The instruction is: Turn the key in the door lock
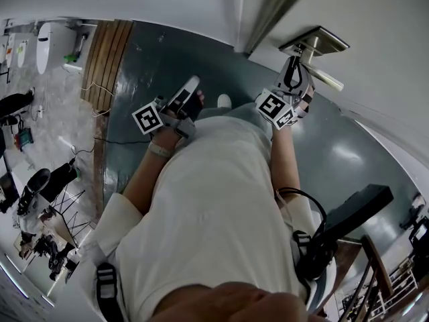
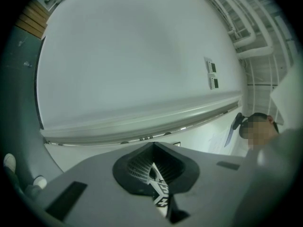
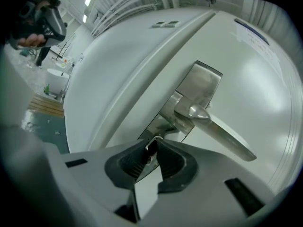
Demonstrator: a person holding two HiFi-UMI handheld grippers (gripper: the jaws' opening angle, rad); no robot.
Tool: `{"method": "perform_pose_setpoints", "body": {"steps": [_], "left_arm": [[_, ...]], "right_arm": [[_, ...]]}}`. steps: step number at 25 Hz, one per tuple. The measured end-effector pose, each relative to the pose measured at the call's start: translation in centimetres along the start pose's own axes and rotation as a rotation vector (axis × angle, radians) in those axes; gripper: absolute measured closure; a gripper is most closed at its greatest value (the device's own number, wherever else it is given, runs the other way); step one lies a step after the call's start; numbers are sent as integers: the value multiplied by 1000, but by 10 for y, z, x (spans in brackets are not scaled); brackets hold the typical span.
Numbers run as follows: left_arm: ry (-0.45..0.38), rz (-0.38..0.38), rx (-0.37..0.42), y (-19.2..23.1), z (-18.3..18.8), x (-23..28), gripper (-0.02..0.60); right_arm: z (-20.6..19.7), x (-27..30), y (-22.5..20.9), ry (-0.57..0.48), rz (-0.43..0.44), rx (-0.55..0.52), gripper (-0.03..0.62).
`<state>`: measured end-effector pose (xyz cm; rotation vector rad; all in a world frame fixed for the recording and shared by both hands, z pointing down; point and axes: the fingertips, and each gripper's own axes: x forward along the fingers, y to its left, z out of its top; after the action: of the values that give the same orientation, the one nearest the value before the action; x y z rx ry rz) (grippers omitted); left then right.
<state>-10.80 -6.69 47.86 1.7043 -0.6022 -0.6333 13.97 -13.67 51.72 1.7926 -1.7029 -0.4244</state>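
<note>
Head view: the left gripper [image 1: 190,89] hangs over the dark grey floor [image 1: 157,52], apart from the white door [image 1: 382,52]. The right gripper [image 1: 295,66] meets the brushed-metal lock plate [image 1: 315,42].

Left gripper view: jaws pressed together, holding nothing.

Right gripper view: jaws nearly closed, pinching the small silver key [image 3: 151,147] at the plate's lower end, beneath the metal lever handle [image 3: 222,134].

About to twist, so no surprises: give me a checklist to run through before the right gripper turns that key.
1. Grip: right gripper pinches the key: ok.
2. Seating: key fully in the lock plate: cannot tell, the jaws hide its blade.
3. Clearance: lever handle apart from the jaws: ok.
4. Other hand: left gripper shut, empty, away from the lock: ok.
</note>
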Motion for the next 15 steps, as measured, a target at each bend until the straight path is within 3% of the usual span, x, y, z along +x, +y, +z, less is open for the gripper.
{"method": "perform_pose_setpoints", "body": {"steps": [6, 15], "left_arm": [[-10, -4, -12, -6, 5, -11, 574], [-5, -7, -22, -1, 8, -4, 574]], "right_arm": [[7, -7, -2, 7, 7, 191, 530], [0, 0, -5, 29, 89, 555, 530]]}}
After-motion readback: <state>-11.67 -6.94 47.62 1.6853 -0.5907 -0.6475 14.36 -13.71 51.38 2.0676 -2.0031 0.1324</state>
